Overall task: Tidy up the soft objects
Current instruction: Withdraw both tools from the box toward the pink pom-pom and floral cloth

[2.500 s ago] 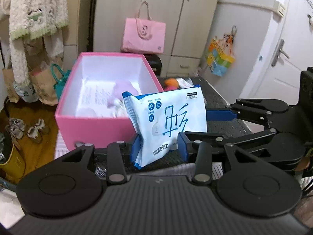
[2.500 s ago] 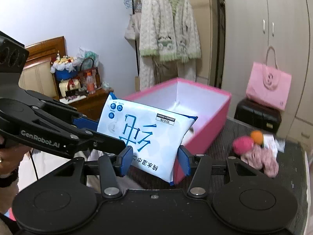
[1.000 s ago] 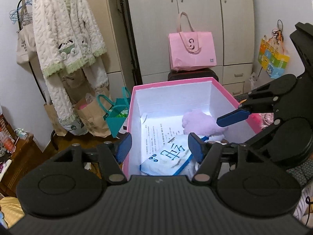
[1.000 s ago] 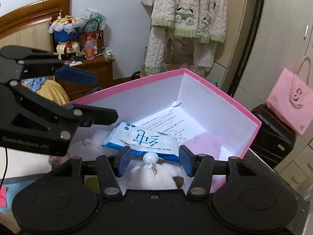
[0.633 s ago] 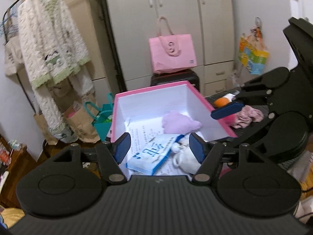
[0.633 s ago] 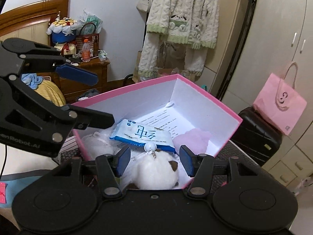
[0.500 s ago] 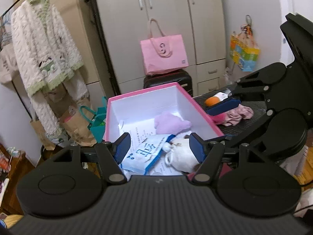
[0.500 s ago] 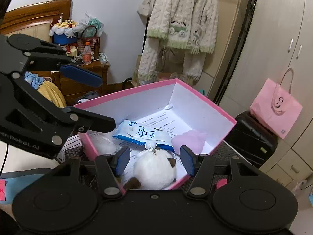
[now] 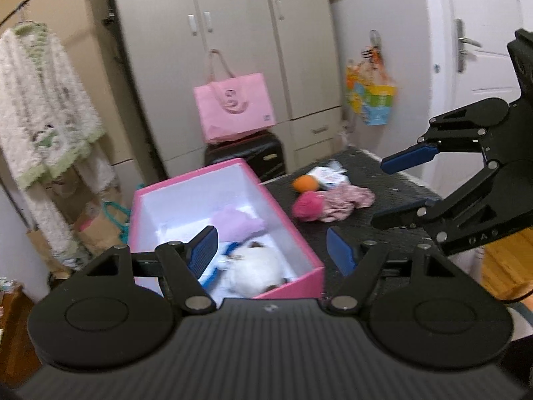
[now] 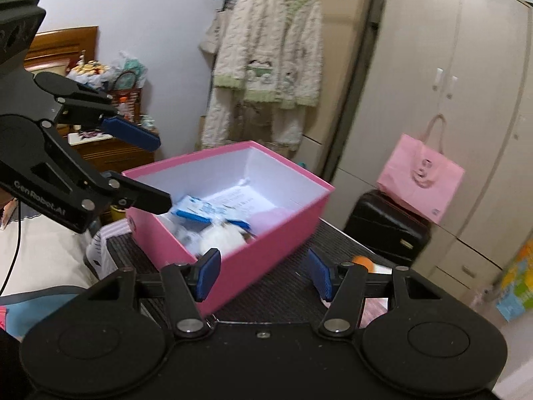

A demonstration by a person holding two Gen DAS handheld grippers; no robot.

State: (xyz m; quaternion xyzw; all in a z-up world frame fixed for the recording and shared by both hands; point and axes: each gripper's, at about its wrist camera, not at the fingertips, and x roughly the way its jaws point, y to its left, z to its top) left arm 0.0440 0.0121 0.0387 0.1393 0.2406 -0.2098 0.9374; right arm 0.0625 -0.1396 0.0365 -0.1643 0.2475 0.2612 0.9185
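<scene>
both tools have pulled back from the pink box [image 9: 286, 200] and swung toward the dark table [image 9: 393, 200]. the wet wipes pack [image 10: 193, 211] you carried in between them 2.5 s ago is no longer pinched; it lies inside the box, beside the white plush toy [image 10: 221, 236] and the lilac plush [image 9: 236, 221].

your left tool [image 9: 271, 251] is spread wide with nothing between its blue pads. it hangs over the near corner of the box, above its rim. your right tool [image 10: 263, 275] is likewise spread and empty, out in front of the box's near wall, over the table.

meaning for the task: that item counts as stowed, and both tools are free for the next pick.

left to sort, on the table just past the box's right wall:
- magenta pompom [image 9: 308, 205], touching the pink floral cloth [image 9: 346, 198]
- orange ball [image 9: 304, 183] behind them, beside a small white packet [image 9: 328, 173]

in the left view your right tool [image 9: 404, 186] sits nearer that cluster, so it looks the likelier one to reach. the cloth is limp and the pompom lies against it; a pinch on one may drag the other. both views are motion-blurred, so finer detail inside the box is not readable.
</scene>
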